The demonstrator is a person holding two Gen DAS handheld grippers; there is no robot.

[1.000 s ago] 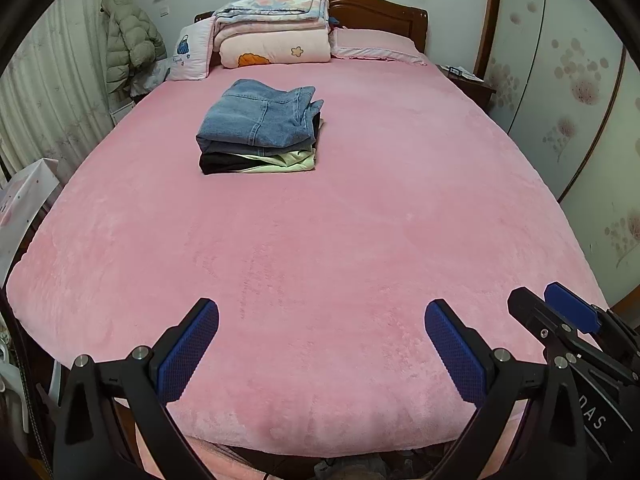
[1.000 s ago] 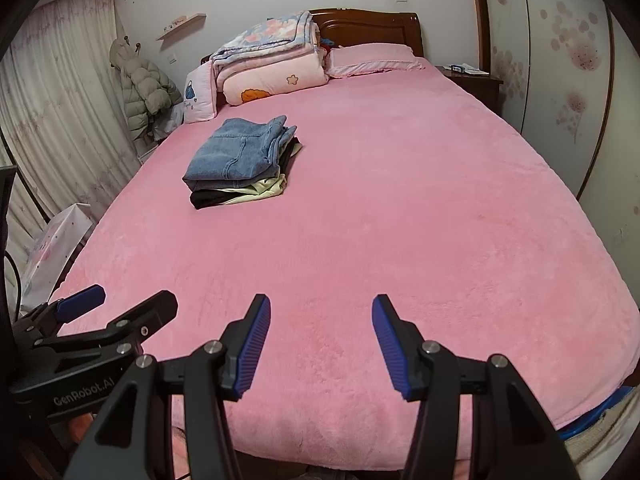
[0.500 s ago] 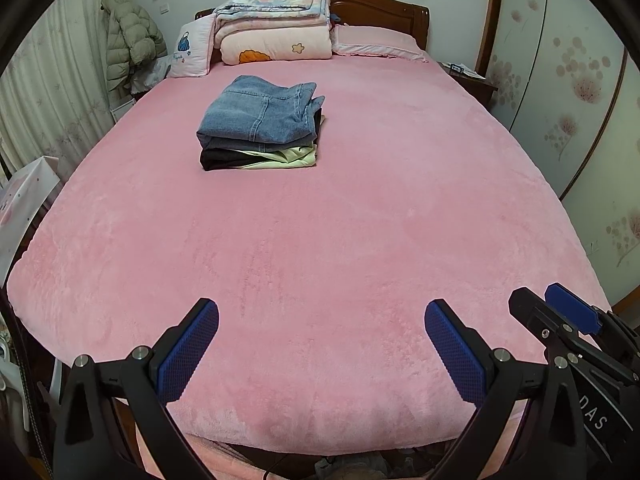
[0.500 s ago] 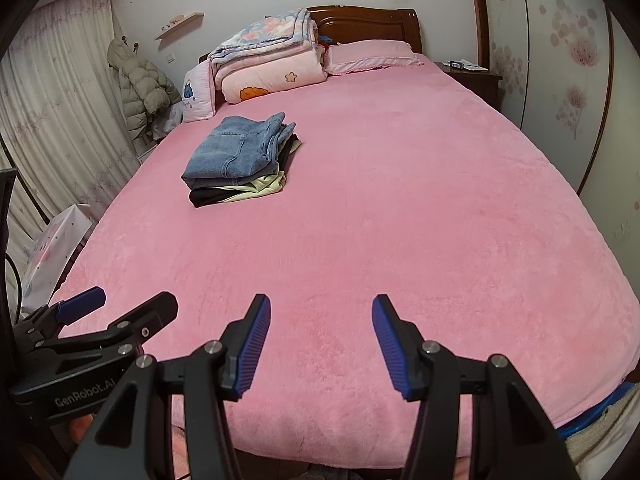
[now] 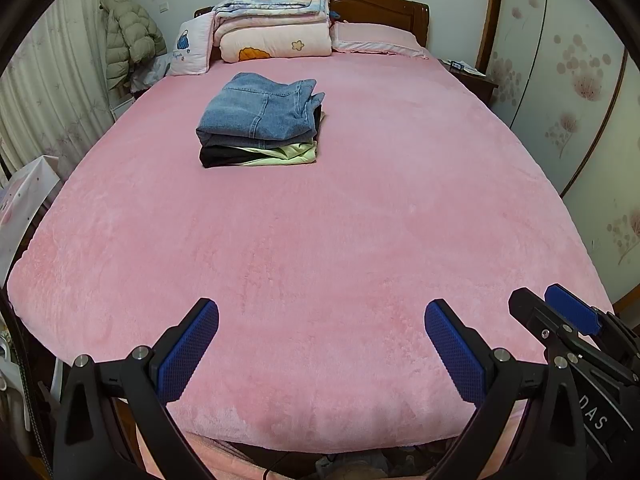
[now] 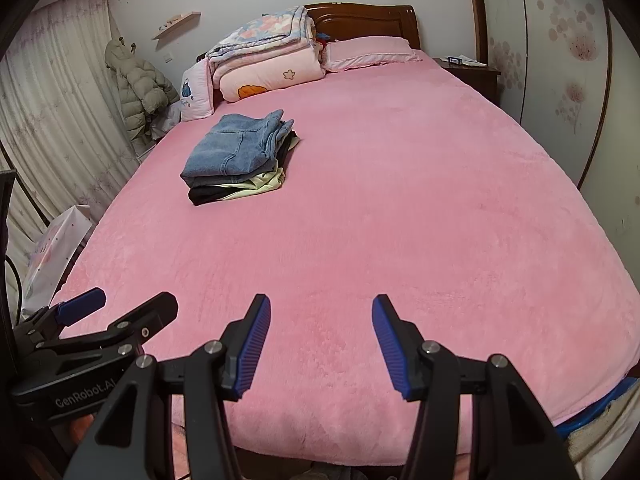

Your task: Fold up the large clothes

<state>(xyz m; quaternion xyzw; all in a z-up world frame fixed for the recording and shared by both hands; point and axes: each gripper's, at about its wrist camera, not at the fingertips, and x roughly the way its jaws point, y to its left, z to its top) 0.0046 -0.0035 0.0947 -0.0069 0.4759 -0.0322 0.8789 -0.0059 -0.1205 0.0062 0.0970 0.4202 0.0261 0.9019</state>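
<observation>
A stack of folded clothes (image 5: 260, 124) (image 6: 236, 160) lies on the far left half of the pink bed (image 5: 360, 220) (image 6: 400, 200): blue jeans on top, a dark garment and a pale green one beneath. My left gripper (image 5: 320, 320) hovers over the bed's near edge, open, nothing between its blue pads. My right gripper (image 6: 320, 316) hangs beside it over the same edge, jaws apart and empty. Each gripper appears in the other's view: the right gripper (image 5: 568, 320) at the right edge, the left gripper (image 6: 100, 320) at the lower left.
Folded quilts (image 5: 276, 20) and a pink pillow (image 5: 376, 38) lie against the wooden headboard (image 5: 380, 4). A puffy jacket (image 5: 128, 36) hangs at the left by the curtain. A nightstand (image 5: 468, 76) and a wardrobe (image 5: 568, 80) stand on the right. A white bag (image 6: 52, 248) stands left of the bed.
</observation>
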